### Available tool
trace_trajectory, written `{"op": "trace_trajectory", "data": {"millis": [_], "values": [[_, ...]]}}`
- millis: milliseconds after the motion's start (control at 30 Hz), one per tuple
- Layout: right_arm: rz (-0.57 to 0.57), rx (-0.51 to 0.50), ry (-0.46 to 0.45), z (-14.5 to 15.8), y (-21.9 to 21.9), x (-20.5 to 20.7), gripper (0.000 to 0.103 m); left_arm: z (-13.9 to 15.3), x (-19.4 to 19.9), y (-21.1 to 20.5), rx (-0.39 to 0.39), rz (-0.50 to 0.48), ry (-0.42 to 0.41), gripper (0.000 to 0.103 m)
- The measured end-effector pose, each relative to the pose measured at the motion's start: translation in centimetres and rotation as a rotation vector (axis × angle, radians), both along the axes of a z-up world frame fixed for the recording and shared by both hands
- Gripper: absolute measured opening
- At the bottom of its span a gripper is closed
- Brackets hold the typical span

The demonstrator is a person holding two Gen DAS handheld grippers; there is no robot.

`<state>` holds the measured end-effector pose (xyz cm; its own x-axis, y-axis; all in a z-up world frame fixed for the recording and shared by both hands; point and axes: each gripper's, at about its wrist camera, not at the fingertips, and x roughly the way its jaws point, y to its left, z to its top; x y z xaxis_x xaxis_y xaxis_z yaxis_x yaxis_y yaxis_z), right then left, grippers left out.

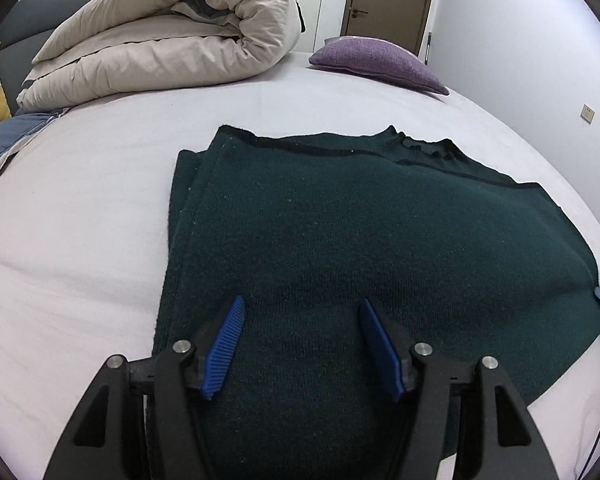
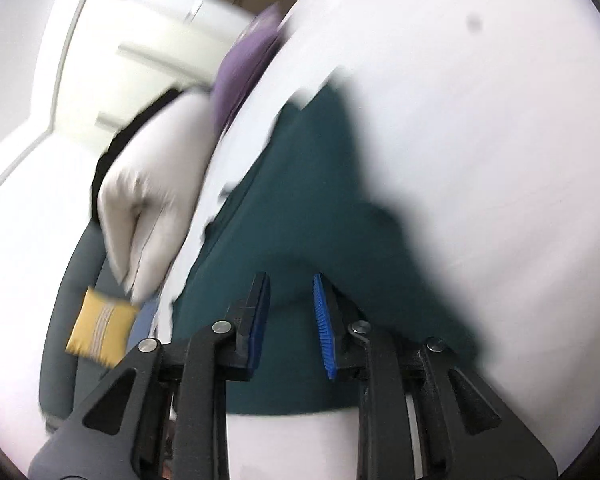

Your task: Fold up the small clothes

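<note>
We see a dark green sweater (image 1: 380,240) part-folded flat on the bed (image 1: 80,220), near the purple cushion (image 1: 380,62); both our hand-held grippers, left (image 1: 302,344) and right (image 2: 291,320), hover over its near edge, jaws apart, empty; next, we judge, pinch that hem and fold toward the cushion.

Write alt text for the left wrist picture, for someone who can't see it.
A dark green sweater lies folded flat on a pale bed, with the open left gripper poised over its near edge. Behind it sit a rolled beige duvet and a purple pillow, with a brown door beyond.
</note>
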<state>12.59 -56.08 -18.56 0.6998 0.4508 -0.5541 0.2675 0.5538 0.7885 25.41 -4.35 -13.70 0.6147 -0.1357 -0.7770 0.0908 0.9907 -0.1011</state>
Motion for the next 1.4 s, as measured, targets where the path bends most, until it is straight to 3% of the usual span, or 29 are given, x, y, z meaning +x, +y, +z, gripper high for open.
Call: {"op": "trace_trajectory", "data": {"millis": [100, 133, 167, 300, 400, 500, 533, 567, 700, 933, 1033, 1133, 1200, 1333, 1400], "values": [[-0.089, 0.003, -0.005, -0.3, -3.5, -1.2, 0.023, -0.1, 0.0, 0.0, 0.004, -0.001, -0.002, 0.065], [-0.131, -0.039, 0.029, -0.5, -4.1, -1.8, 0.023, -0.1, -0.1, 0.0, 0.005, -0.001, -0.003, 0.065], [-0.144, -0.052, 0.028, 1.1, -5.7, -3.3, 0.023, -0.1, -0.1, 0.0, 0.005, -0.001, -0.004, 0.065], [-0.18, -0.095, 0.034, 1.8, -5.4, -5.0, 0.026, -0.1, -0.1, -0.1, 0.009, -0.001, -0.005, 0.065], [-0.201, -0.162, 0.052, 3.5, -4.5, -6.0, 0.035, -0.2, -0.2, -0.2, 0.012, -0.001, -0.007, 0.065], [-0.163, -0.178, 0.009, 5.5, -2.4, -5.7, 0.041, -0.2, -0.2, -0.3, 0.018, -0.003, -0.009, 0.065], [-0.143, -0.18, -0.005, 6.7, -4.8, -7.8, 0.041, -0.3, -0.2, -0.3, 0.019, -0.003, -0.009, 0.065], [-0.095, -0.188, -0.029, 8.2, -3.9, -8.1, 0.043, -0.3, -0.1, -0.3, 0.02, -0.003, -0.009, 0.066], [0.082, -0.214, -0.074, 9.7, 1.9, -4.1, 0.047, -0.3, -0.1, -0.3, 0.02, -0.003, -0.009, 0.066], [0.24, -0.165, -0.063, 8.6, 9.2, 3.0, 0.049, -0.3, 0.0, -0.3, 0.021, -0.003, -0.009, 0.067], [0.254, -0.127, -0.053, 7.4, 10.9, 6.0, 0.049, -0.3, -0.1, -0.3, 0.019, -0.003, -0.009, 0.067], [0.28, -0.106, -0.005, 4.8, 12.4, 9.9, 0.058, -0.3, -0.1, -0.2, 0.018, -0.003, -0.009, 0.067], [0.27, -0.103, -0.004, 3.0, 12.5, 11.2, 0.053, -0.3, -0.1, -0.2, 0.012, -0.004, -0.009, 0.067], [0.211, -0.006, -0.044, 1.6, 10.0, 11.4, 0.045, -0.2, 0.2, 0.3, -0.035, -0.01, -0.004, 0.066], [0.139, -0.028, -0.032, 1.5, 8.0, 11.1, 0.041, 0.4, 0.3, 0.9, -0.081, -0.017, 0.013, 0.065]]}}
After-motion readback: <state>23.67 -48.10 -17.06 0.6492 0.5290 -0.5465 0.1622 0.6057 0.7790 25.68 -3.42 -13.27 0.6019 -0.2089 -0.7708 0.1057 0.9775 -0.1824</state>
